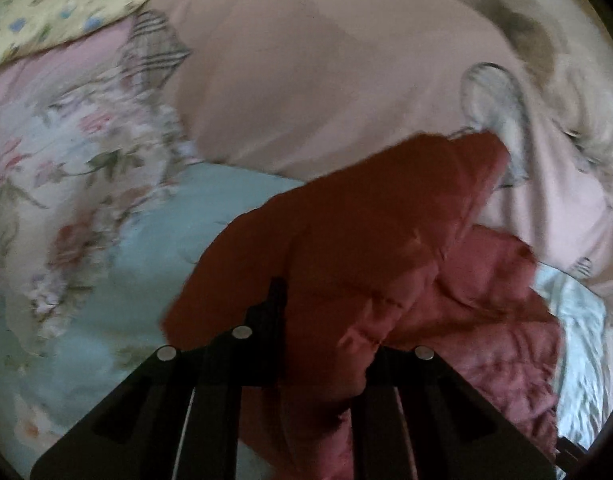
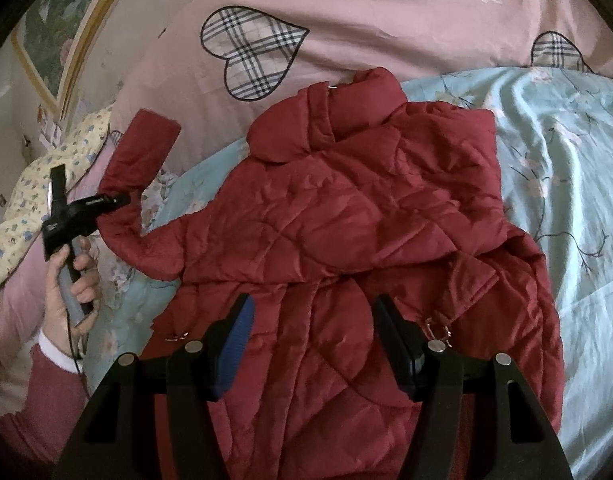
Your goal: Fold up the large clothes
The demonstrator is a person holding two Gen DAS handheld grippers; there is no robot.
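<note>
1. While the L wrist view is blurred, the left gripper (image 1: 306, 320) is seen clamped on a sleeve (image 1: 346, 220) of the red quilted jacket (image 1: 486, 320), lifting it over the floral blue sheet (image 1: 126, 260) and pink duvet (image 1: 306, 80).
2. R wrist view: right gripper (image 2: 310, 344) hovers w/ jaws apart, nothing between, above the jacket's lower half.
3. Jacket (image 2: 346, 220) lies spread on the sheet (image 2: 566, 160), collar toward the duvet (image 2: 346, 8) w/ plaid hearts.
4. At left, the person's left hand (image 2: 66, 280) holds the other gripper (image 2: 124, 200), pinching the sleeve (image 2: 142, 152).

The bed (image 2: 566, 208) has a blue flowery sheet. A red coat (image 2: 346, 232) and a pink blanket (image 2: 366, 12) lie on it.
</note>
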